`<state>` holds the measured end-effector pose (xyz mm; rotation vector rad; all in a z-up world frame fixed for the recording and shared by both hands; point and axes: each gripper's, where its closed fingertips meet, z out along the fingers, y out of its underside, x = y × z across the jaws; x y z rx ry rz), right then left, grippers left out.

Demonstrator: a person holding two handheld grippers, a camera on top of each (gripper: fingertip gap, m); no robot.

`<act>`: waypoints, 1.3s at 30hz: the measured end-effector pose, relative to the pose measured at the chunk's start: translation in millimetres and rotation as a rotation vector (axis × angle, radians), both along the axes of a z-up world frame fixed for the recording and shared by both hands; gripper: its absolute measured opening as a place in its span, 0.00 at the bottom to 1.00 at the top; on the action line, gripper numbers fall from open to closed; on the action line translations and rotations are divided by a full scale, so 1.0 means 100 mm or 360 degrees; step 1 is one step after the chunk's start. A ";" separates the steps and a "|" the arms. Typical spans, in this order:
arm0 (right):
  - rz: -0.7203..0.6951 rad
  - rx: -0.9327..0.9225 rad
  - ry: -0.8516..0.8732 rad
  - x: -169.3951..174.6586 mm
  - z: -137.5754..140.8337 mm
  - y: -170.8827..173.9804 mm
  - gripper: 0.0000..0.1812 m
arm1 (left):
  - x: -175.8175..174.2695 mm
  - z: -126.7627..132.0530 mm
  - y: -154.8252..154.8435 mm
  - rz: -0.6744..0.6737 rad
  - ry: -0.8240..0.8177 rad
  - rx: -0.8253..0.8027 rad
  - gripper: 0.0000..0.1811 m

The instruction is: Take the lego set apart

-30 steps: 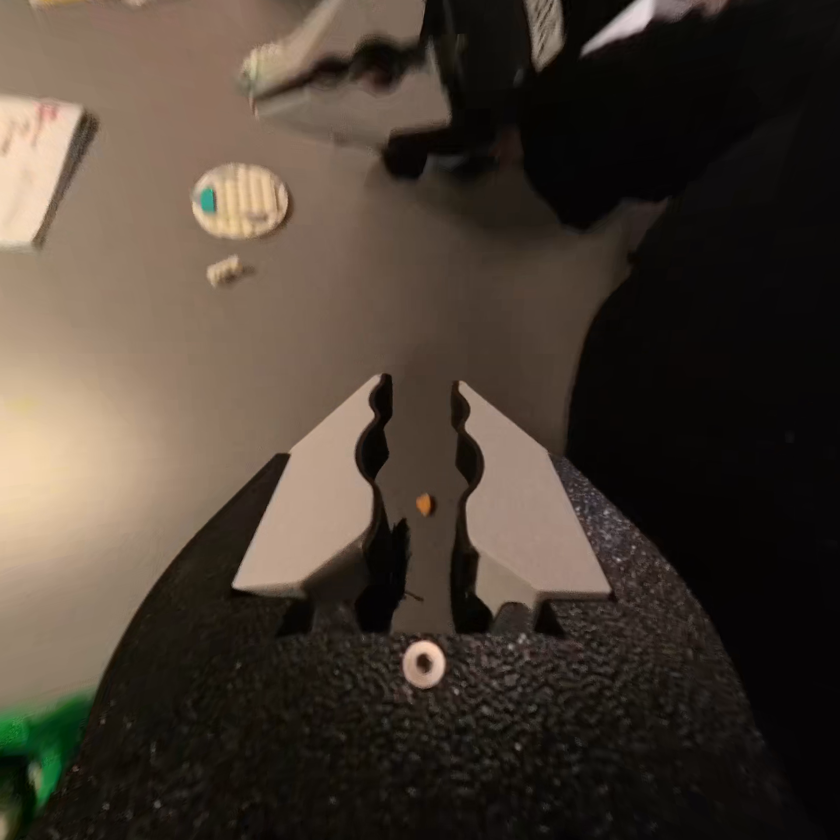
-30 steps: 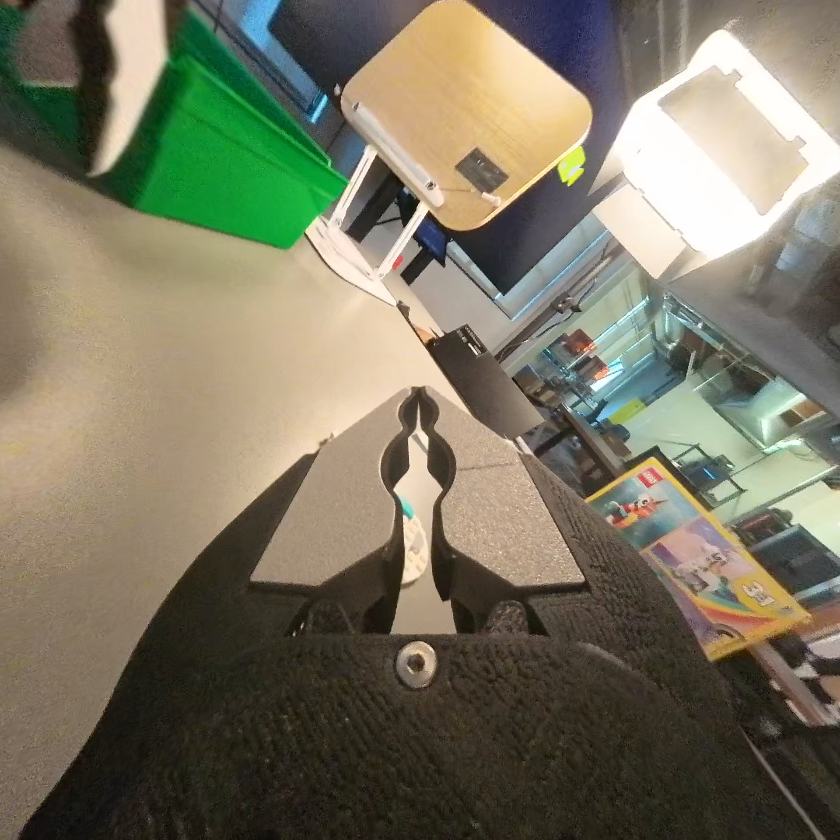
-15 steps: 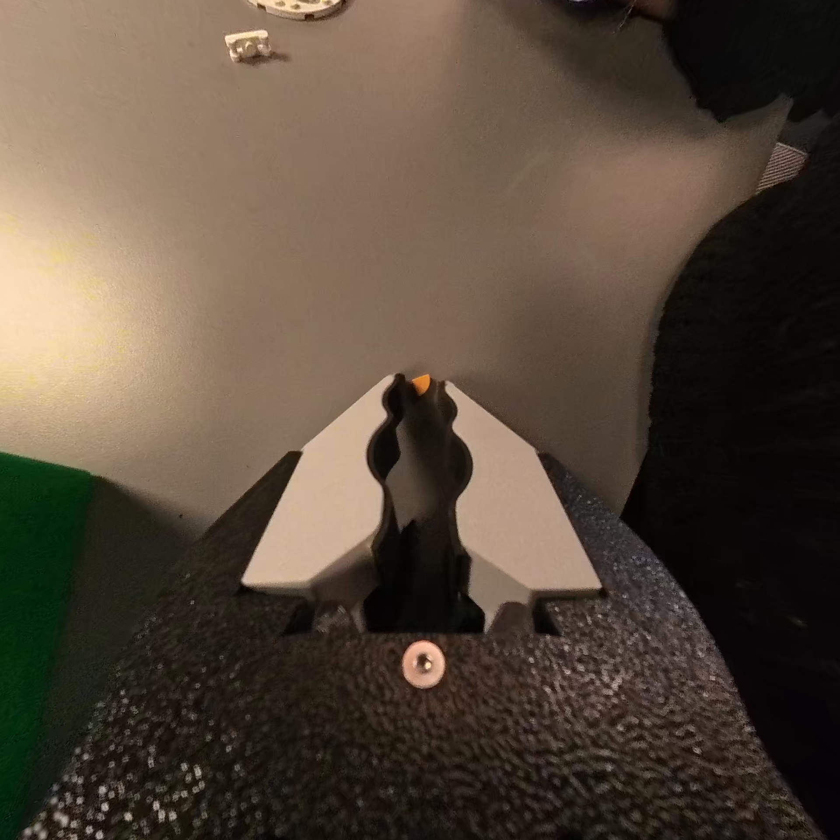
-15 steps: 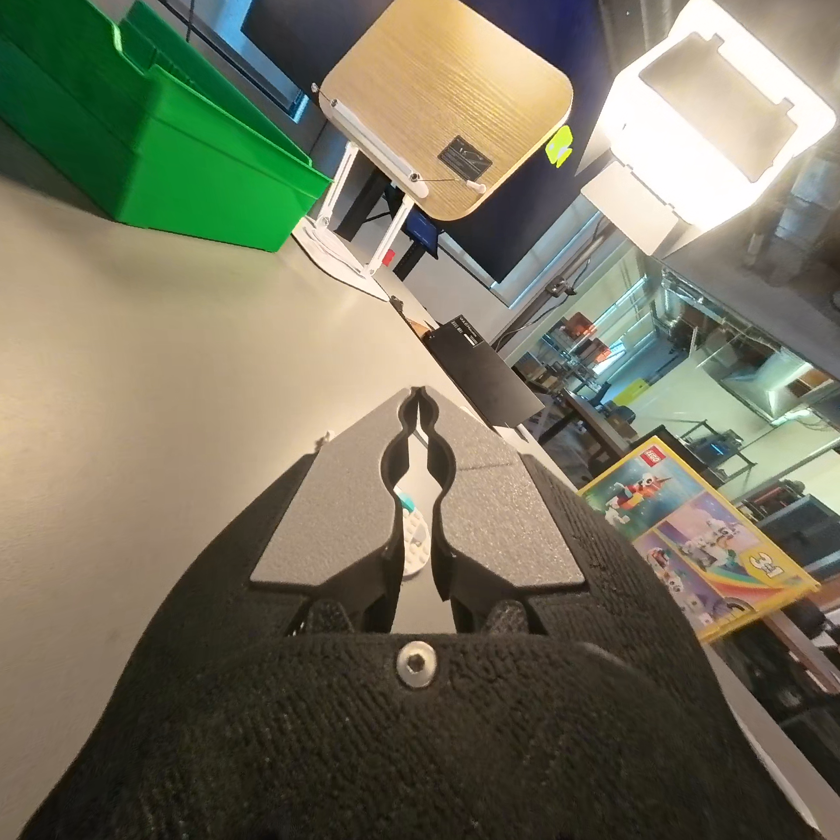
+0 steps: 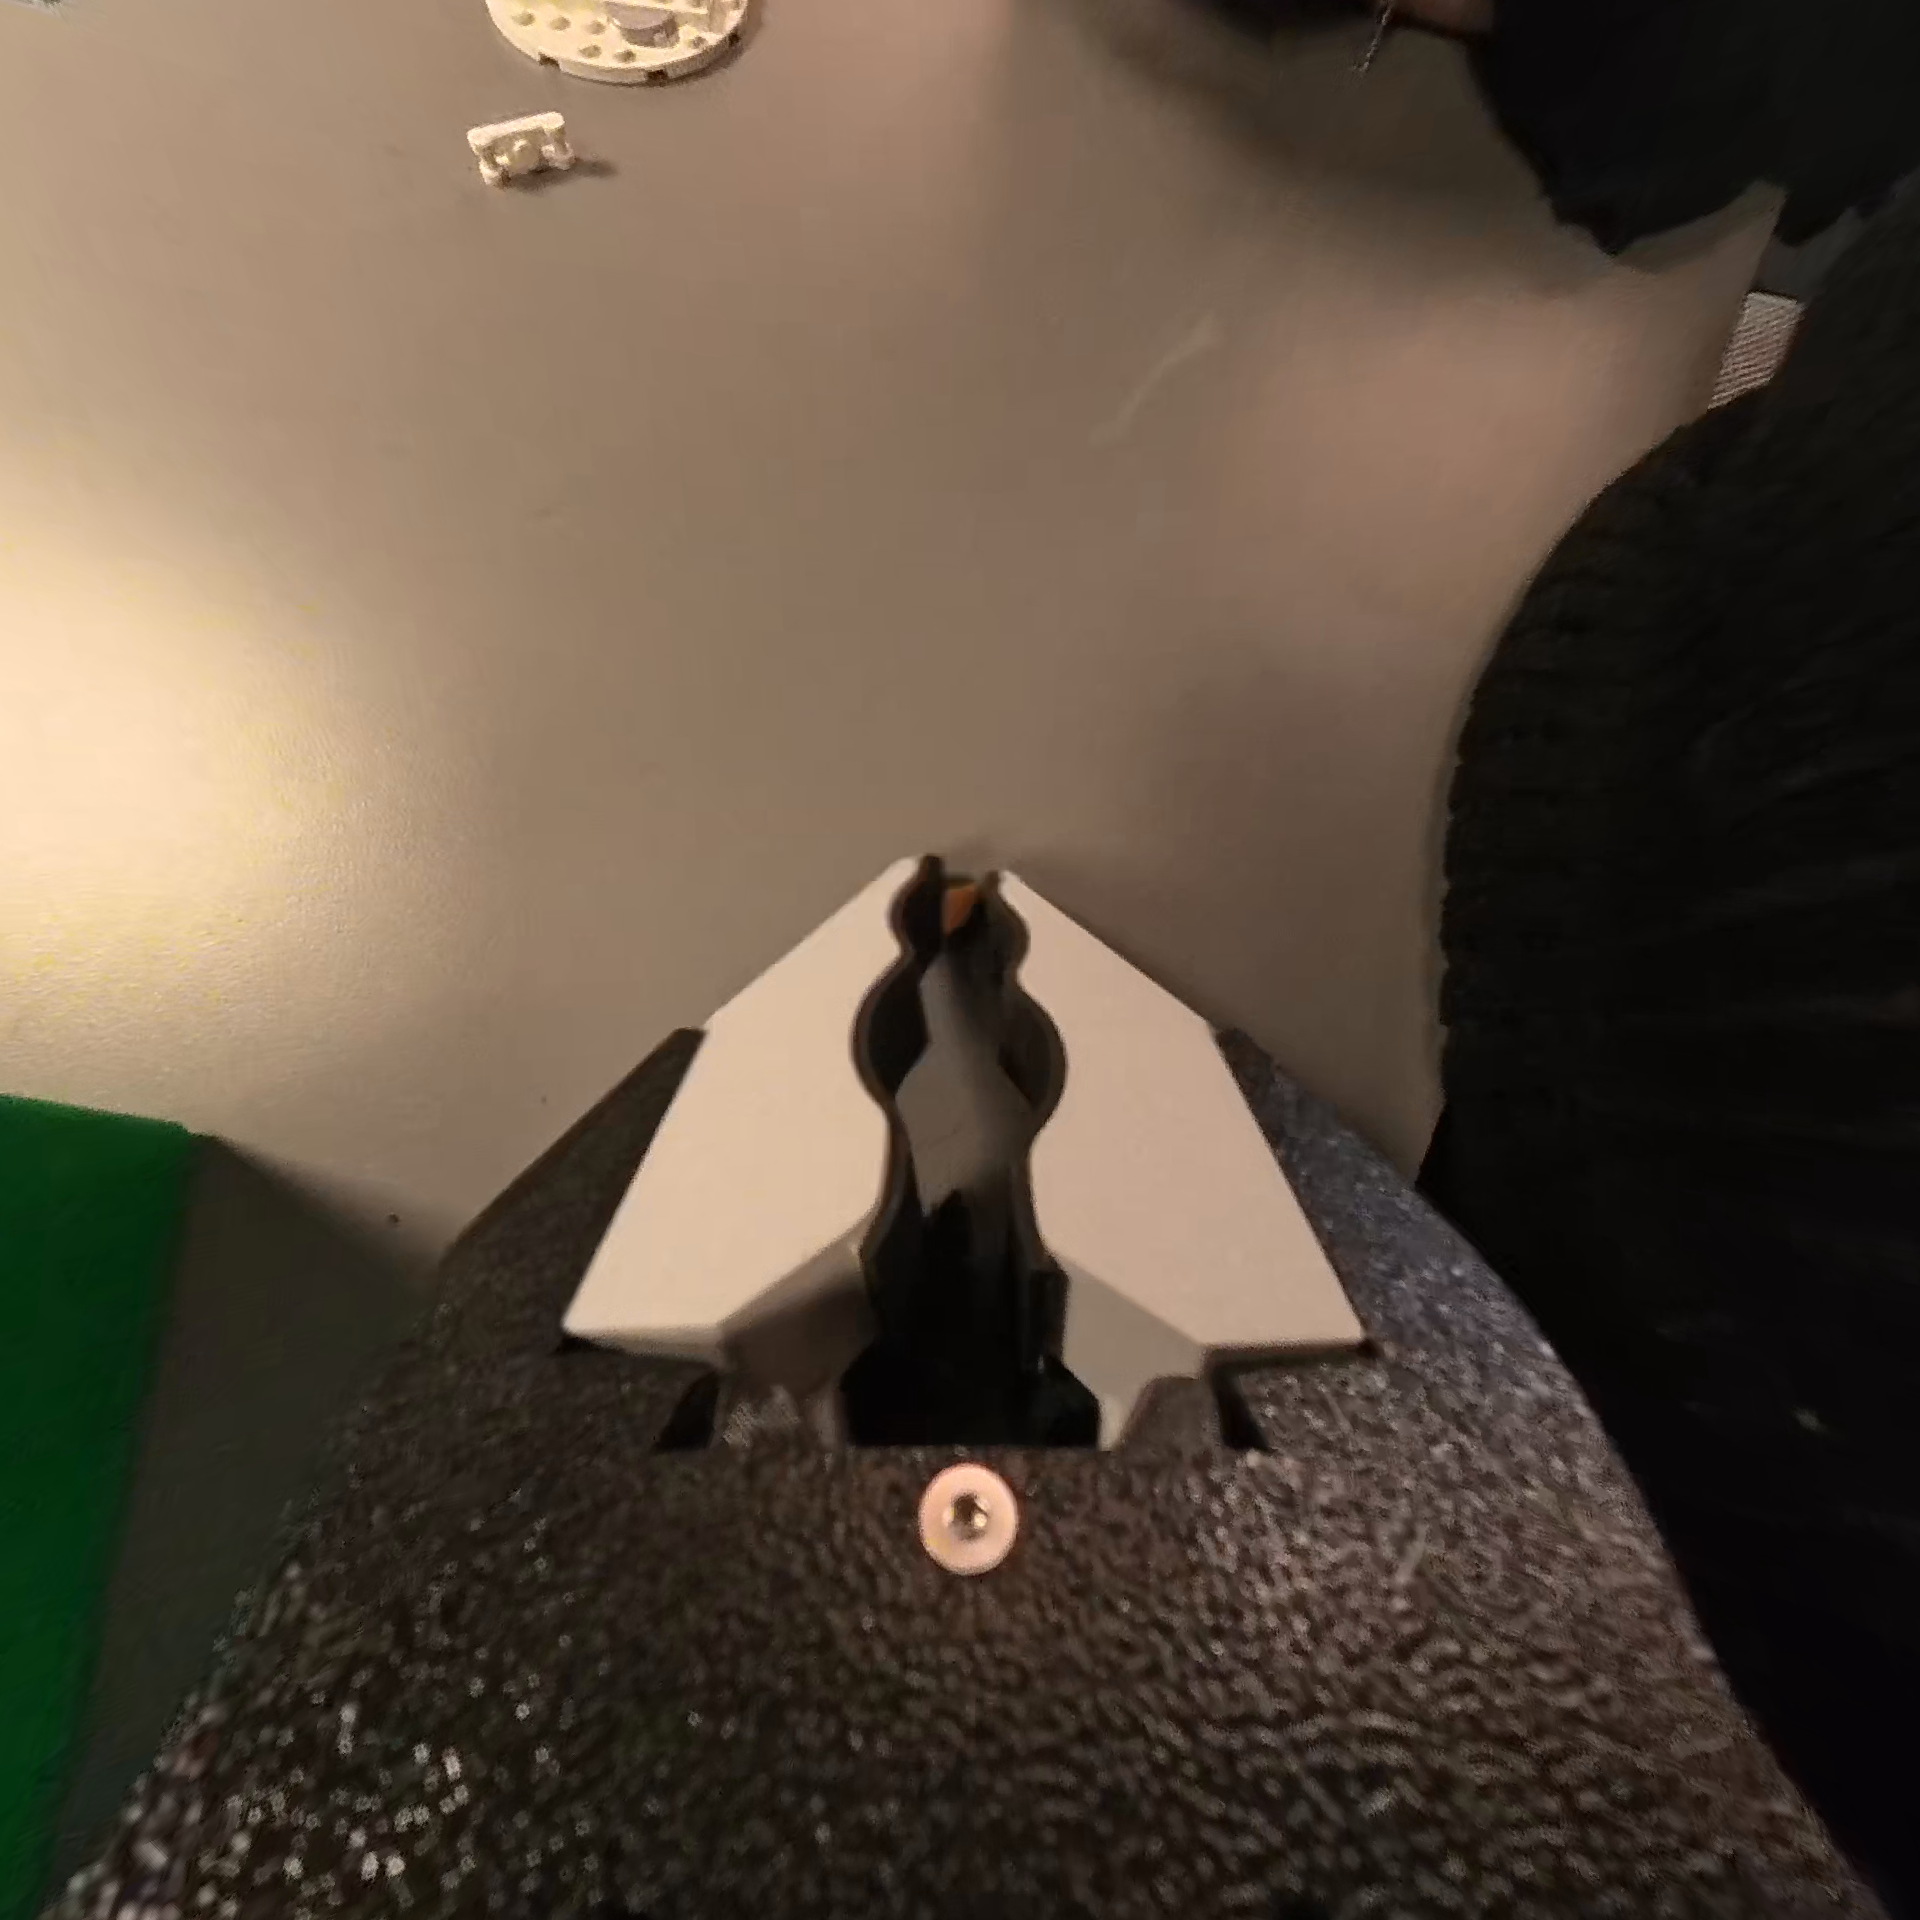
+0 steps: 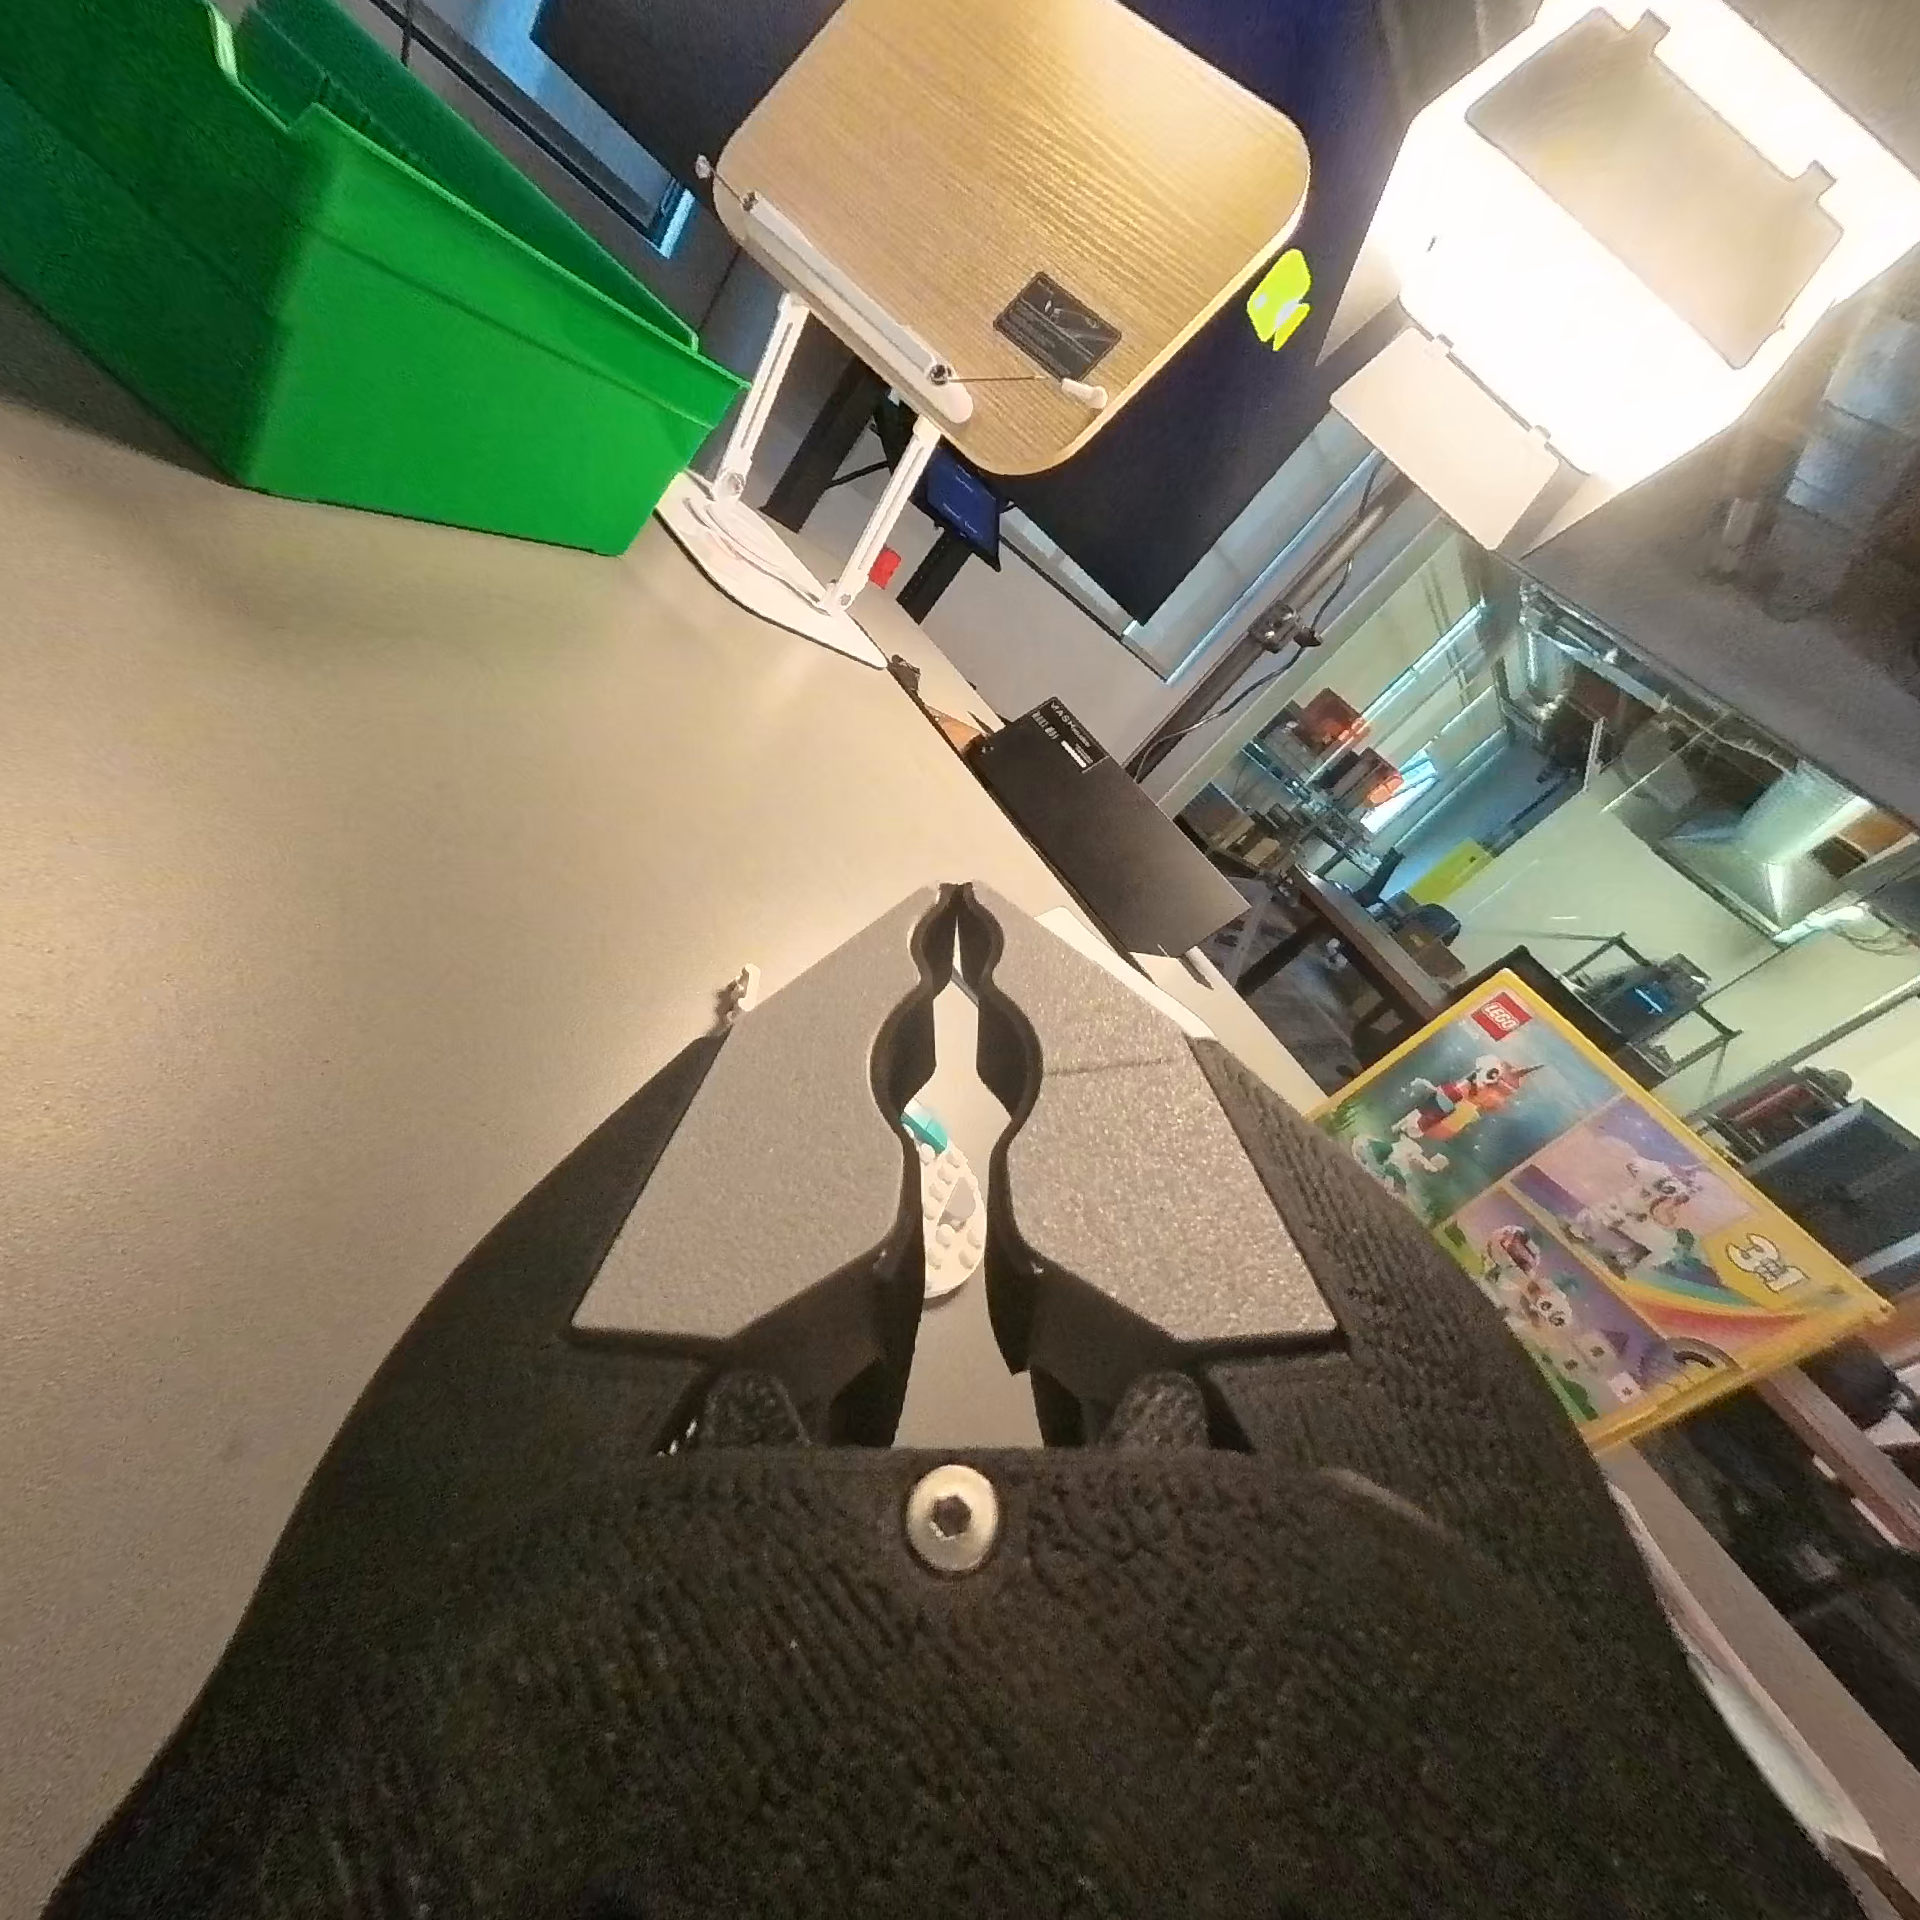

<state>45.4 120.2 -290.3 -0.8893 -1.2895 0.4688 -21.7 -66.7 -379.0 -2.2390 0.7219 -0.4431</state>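
Risk: tiny orange piece [image 5: 958,906] pinched at left claw [image 5: 961,883] tips may slip, drop onto bench [image 5: 727,520] | right claw [image 6: 956,902] closed, empty, white round plate [image 6: 951,1205] beneath it

A workshop-like lab: a grey worktable [image 6: 312,779] carries a green plastic bin [image 6: 416,343], with metal storage shelving [image 6: 1340,758] and another long workbench [image 6: 1371,945] far right.
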 end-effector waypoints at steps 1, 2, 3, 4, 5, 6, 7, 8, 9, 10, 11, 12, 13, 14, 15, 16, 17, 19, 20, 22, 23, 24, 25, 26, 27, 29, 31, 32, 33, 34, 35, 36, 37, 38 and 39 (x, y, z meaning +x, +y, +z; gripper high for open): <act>-0.0001 -0.0002 0.0000 0.00 0.00 0.00 0.00 | -0.02 0.00 0.00 0.0013 0.0022 0.0011 0.08; -0.0003 -0.0004 0.0001 0.00 0.00 0.01 0.00 | -0.04 0.01 0.00 0.0025 0.0021 0.0012 0.12; -0.0004 -0.0008 0.0001 0.00 0.00 0.01 0.00 | -0.04 0.03 -0.01 0.0029 0.0002 0.0014 0.13; -0.0004 -0.0011 0.0001 0.00 0.00 0.01 0.00 | -0.05 0.05 -0.02 0.0032 -0.0021 0.0020 0.13; -0.0003 -0.0013 0.0001 0.00 -0.01 0.01 0.00 | -0.06 0.06 -0.03 0.0037 -0.0038 0.0023 0.13; -0.0003 -0.0015 0.0000 0.00 -0.01 0.01 0.00 | -0.09 0.06 -0.04 0.0043 -0.0047 0.0019 0.12; -0.0003 -0.0015 -0.0001 0.00 -0.01 0.01 0.00 | -0.11 0.05 -0.04 0.0053 -0.0054 0.0013 0.11; -0.0002 -0.0013 -0.0003 0.00 -0.01 0.01 0.00 | -0.12 0.04 -0.05 0.0055 -0.0064 0.0007 0.09; -0.0002 -0.0011 -0.0005 0.00 -0.01 0.01 0.00 | -0.12 0.02 -0.05 0.0049 -0.0074 -0.0001 0.08; -0.0002 -0.0008 -0.0007 -0.01 -0.01 0.01 0.00 | -0.10 0.01 -0.05 0.0043 -0.0080 -0.0006 0.07; -0.0003 -0.0005 -0.0009 -0.01 -0.02 0.01 0.00 | -0.09 0.00 -0.04 0.0034 -0.0088 -0.0002 0.06; -0.0003 -0.0003 -0.0011 -0.01 -0.02 0.01 0.00 | -0.07 0.00 -0.04 0.0026 -0.0099 0.0000 0.06; -0.0005 -0.0002 -0.0012 -0.01 -0.02 0.01 0.00 | -0.06 0.00 -0.03 0.0021 -0.0105 -0.0002 0.06; -0.0007 -0.0002 -0.0012 -0.01 -0.02 0.01 0.00 | -0.05 0.00 -0.03 0.0011 -0.0102 -0.0005 0.06; -0.0007 -0.0002 -0.0011 -0.01 -0.02 0.01 0.00 | -0.05 0.00 -0.03 0.0001 -0.0101 -0.0005 0.06; -0.0009 -0.0003 -0.0011 0.00 -0.02 0.01 0.00 | -0.05 0.00 -0.02 -0.0006 -0.0100 -0.0005 0.06; -0.0010 -0.0003 -0.0011 0.00 -0.02 0.02 0.00 | -0.05 -0.01 -0.02 -0.0013 -0.0096 -0.0006 0.04; -0.0011 -0.0002 -0.0015 -0.01 -0.02 0.02 0.00 | -0.04 -0.01 -0.02 -0.0032 -0.0088 -0.0002 0.03; -0.0012 -0.0002 -0.0016 -0.01 -0.02 0.02 0.00 | -0.04 -0.01 -0.02 -0.0037 -0.0084 0.0000 0.03; -0.0015 -0.0001 -0.0013 0.00 -0.02 0.02 0.00 | -0.04 -0.01 -0.01 -0.0044 -0.0071 0.0012 0.03; -0.0017 -0.0001 -0.0010 0.00 -0.02 0.03 0.00 | -0.04 0.00 0.00 -0.0042 -0.0059 0.0025 0.03; -0.0016 -0.0002 -0.0006 0.00 -0.01 0.03 0.00 | -0.05 0.00 0.01 -0.0043 -0.0041 0.0042 0.03; -0.0015 -0.0004 -0.0002 0.00 -0.01 0.03 0.00 | -0.05 0.01 0.02 -0.0048 -0.0018 0.0072 0.03; -0.0015 -0.0005 0.0000 0.00 -0.01 0.03 0.00 | -0.01 0.08 0.03 -0.0061 -0.0032 0.0120 0.03; -0.0015 -0.0007 0.0002 0.01 -0.01 0.03 0.00 | 0.04 0.21 0.04 -0.0076 -0.0099 0.0176 0.03; -0.0016 -0.0010 0.0006 0.01 0.00 0.03 0.00 | 0.10 0.64 0.09 -0.0078 -0.0239 0.0341 0.03; -0.0014 -0.0015 0.0009 0.01 0.00 0.03 0.00 | -0.09 1.14 0.16 0.0005 -0.0205 0.0536 0.03; -0.0011 -0.0019 0.0012 0.01 0.00 0.03 0.00 | -0.34 1.36 0.22 0.0137 -0.0102 0.0618 0.03; -0.0009 -0.0023 0.0015 0.01 0.00 0.03 0.00 | -0.65 1.53 0.28 0.0330 0.0013 0.0659 0.03; -0.0005 -0.0026 0.0018 0.01 0.01 0.03 0.00 | -0.99 1.64 0.32 0.0529 0.0119 0.0645 0.03; -0.0002 -0.0029 0.0020 0.01 0.01 0.02 0.00 | -1.33 1.67 0.34 0.0713 0.0224 0.0596 0.03; 0.0001 -0.0032 0.0020 0.00 0.01 0.02 0.00 | -1.64 1.64 0.35 0.0858 0.0323 0.0524 0.03; 0.0004 -0.0033 0.0020 0.00 0.01 0.02 0.00 | -1.91 1.55 0.35 0.0963 0.0396 0.0413 0.03; 0.0006 -0.0035 0.0020 0.00 0.01 0.02 0.00 | -2.11 1.41 0.35 0.1027 0.0437 0.0286 0.03; 0.0009 -0.0037 0.0020 0.00 0.01 0.01 0.00 | -2.25 1.28 0.36 0.1064 0.0449 0.0180 0.03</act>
